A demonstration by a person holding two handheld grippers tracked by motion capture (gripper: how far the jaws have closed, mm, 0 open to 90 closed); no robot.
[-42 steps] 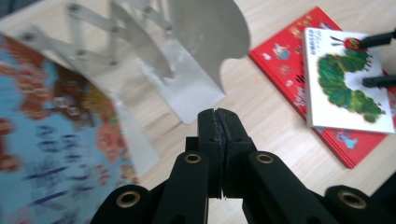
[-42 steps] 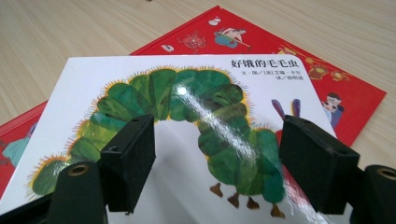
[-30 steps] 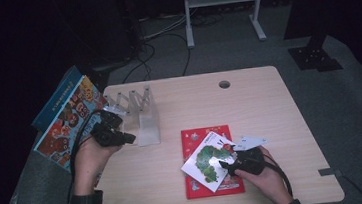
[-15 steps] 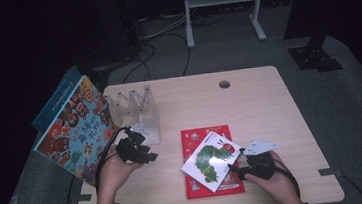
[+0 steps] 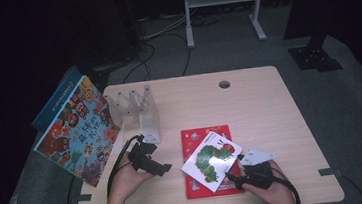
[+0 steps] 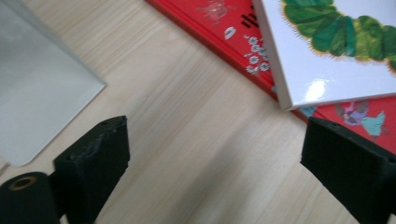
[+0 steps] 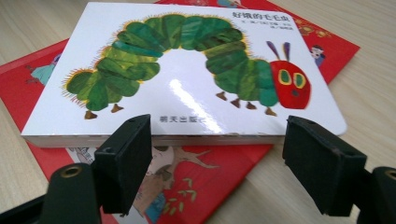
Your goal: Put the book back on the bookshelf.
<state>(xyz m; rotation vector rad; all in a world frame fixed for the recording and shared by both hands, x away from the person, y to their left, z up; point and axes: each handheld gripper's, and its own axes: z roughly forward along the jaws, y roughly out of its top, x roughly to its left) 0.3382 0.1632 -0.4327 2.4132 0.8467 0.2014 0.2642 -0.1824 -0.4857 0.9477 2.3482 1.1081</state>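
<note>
On table edge: we judge caterpillar book [image 7: 187, 70] stiff, glossy, slippery; grip near spine. Right gripper [image 7: 217, 172] opening, jaws w/ nothing held; left gripper [image 6: 215, 182] opening wide, empty.

white caterpillar book [image 7: 187, 70] cover, title "好饿的毛毛虫", btm "明天出版社"

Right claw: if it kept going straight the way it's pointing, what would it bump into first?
Most likely the caterpillar book. The right claw is open and points at that book's near edge, which lies on the red book just ahead of the jaws. How close it is, I can't tell exactly.
</note>
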